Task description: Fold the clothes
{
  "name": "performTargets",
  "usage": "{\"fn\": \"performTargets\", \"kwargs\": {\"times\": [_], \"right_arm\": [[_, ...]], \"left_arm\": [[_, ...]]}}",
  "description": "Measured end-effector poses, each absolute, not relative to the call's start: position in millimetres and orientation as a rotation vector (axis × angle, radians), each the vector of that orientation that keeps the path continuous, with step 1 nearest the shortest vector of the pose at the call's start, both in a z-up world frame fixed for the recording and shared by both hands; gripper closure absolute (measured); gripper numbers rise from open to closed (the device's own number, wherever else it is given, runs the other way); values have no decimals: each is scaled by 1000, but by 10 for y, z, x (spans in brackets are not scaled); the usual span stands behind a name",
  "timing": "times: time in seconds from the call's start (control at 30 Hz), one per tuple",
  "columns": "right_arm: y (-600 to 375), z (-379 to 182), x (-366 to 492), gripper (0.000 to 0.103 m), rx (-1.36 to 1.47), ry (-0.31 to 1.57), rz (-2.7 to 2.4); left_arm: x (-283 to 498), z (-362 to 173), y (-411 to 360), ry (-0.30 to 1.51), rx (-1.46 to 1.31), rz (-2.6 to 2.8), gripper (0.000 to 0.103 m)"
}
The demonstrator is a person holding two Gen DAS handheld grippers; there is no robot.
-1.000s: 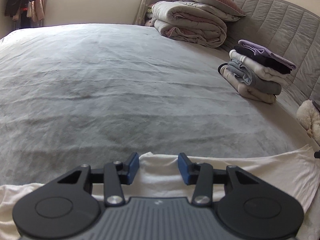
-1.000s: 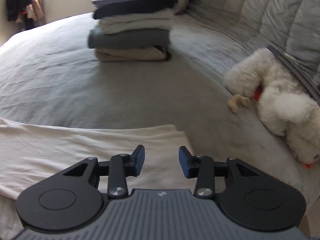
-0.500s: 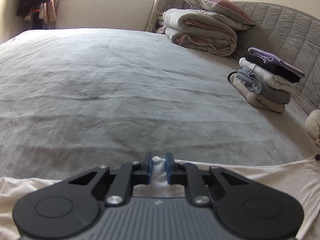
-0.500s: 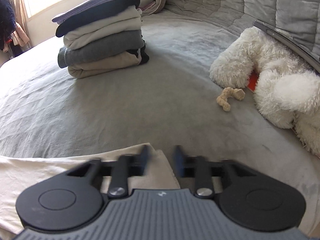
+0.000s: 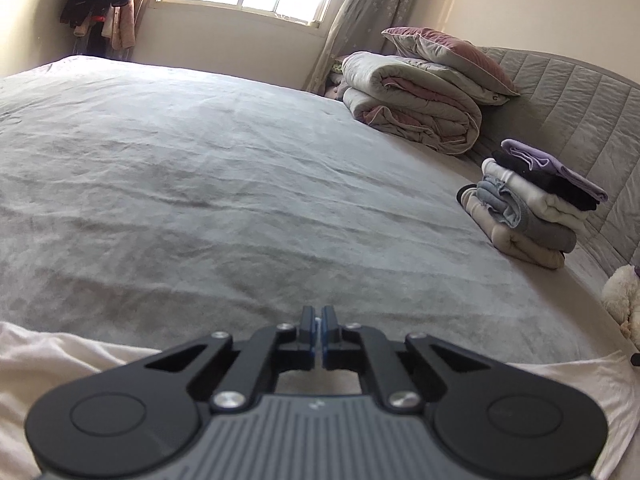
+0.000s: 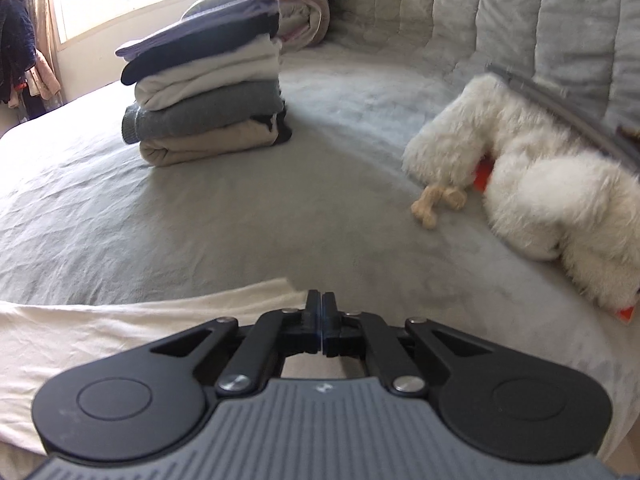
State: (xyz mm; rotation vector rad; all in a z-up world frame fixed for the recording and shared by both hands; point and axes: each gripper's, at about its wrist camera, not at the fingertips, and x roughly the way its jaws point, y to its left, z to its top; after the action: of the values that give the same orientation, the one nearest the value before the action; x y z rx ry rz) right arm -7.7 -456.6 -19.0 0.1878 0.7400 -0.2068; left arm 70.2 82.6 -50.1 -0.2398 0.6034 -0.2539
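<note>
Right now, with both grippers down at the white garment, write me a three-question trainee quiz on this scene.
1. True or false: the left gripper is shut on the edge of the white garment.
2. Multiple choice: what lies on top of the folded clothes stack? A) a lilac piece B) a red towel C) a green cap
3. Fill in: to the right of the right gripper, a white ______ lies on the grey bed cover.

Key: 1 true: a sliver of white cloth shows between the closed fingers. 2 A. 3 plush toy.
</note>
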Motion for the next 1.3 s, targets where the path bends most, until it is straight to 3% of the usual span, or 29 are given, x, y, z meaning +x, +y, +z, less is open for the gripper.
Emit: {"fn": "performTargets", "kwargs": {"times": [0.1, 0.17, 0.3, 0.33, 0.43, 1.03, 1.3], "right_arm": [[-4554, -184, -60, 84, 204, 744, -209], [-4542, -191, -45, 62, 205, 743, -208], [-4519, -227, -1, 62, 203, 751, -195], [-4510, -241, 16, 63, 197, 756, -195], [-4479, -264, 42, 99, 169, 751, -191], [-4325, -157, -162, 102, 20, 617, -231], [-4400, -236, 16, 103, 49, 676, -273]], "left_arm": [[703, -514, 830, 604, -242, -253, 101], [700, -514, 825, 603, -240, -252, 101], [708, -520, 830, 604, -241, -252, 101], [707, -520, 829, 604, -240, -251, 101], [703, -521, 818, 600, -236, -248, 101], [590, -501, 892, 520, -285, -203, 101], [679, -541, 796, 580, -235, -186, 100]]}}
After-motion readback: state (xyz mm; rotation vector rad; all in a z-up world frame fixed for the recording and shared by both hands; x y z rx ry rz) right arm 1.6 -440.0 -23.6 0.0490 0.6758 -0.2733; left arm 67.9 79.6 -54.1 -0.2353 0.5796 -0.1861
